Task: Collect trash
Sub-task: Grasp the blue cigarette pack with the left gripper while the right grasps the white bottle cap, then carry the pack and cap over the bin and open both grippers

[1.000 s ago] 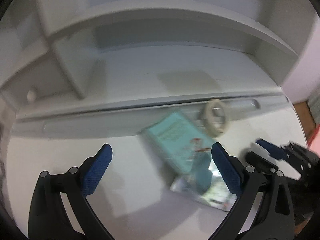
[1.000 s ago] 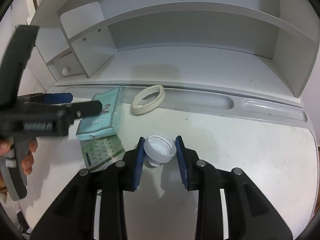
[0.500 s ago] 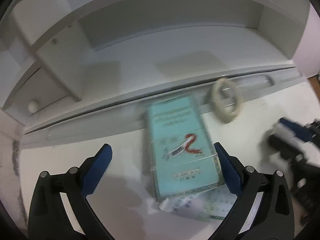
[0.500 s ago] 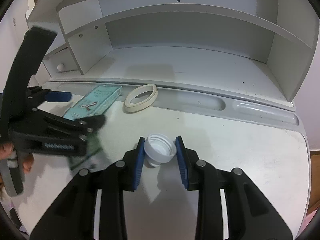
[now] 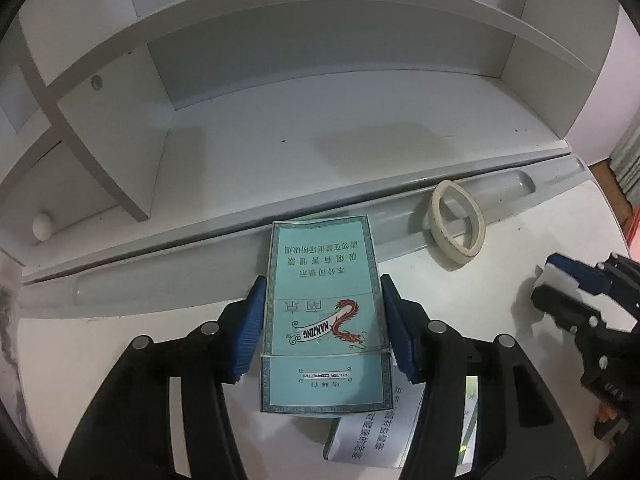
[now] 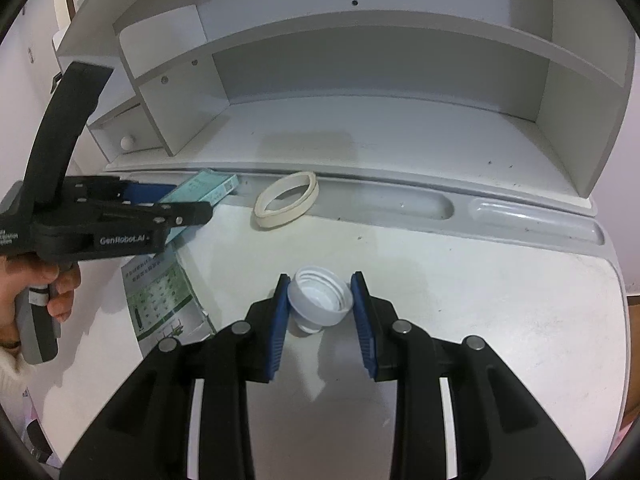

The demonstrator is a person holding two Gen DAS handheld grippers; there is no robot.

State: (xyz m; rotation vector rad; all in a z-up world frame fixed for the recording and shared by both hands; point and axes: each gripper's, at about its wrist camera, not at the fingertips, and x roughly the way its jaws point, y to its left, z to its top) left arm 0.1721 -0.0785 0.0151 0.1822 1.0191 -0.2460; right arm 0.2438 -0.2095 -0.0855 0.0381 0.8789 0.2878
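Observation:
My left gripper (image 5: 322,320) is shut on a light blue cigarette box (image 5: 324,280) with a red dragon, its blue pads pressed on both long sides. The box also shows in the right wrist view (image 6: 204,190), at the desk's back left. Whether it is lifted off the desk I cannot tell. My right gripper (image 6: 320,312) is shut on a white plastic bottle cap (image 6: 320,300) and holds it just above the white desk. A flat green printed wrapper (image 6: 160,296) lies on the desk under the left gripper.
A roll of cream masking tape (image 5: 456,224) leans on the grey pen groove (image 6: 400,204) at the desk's back. A white shelf unit (image 6: 360,80) with a small knobbed drawer (image 6: 127,143) stands behind. My right gripper shows at the right edge of the left wrist view (image 5: 580,292).
My left gripper moved in over the cigarette box and closed on its sides. My right gripper kept hold of the cap and barely moved.

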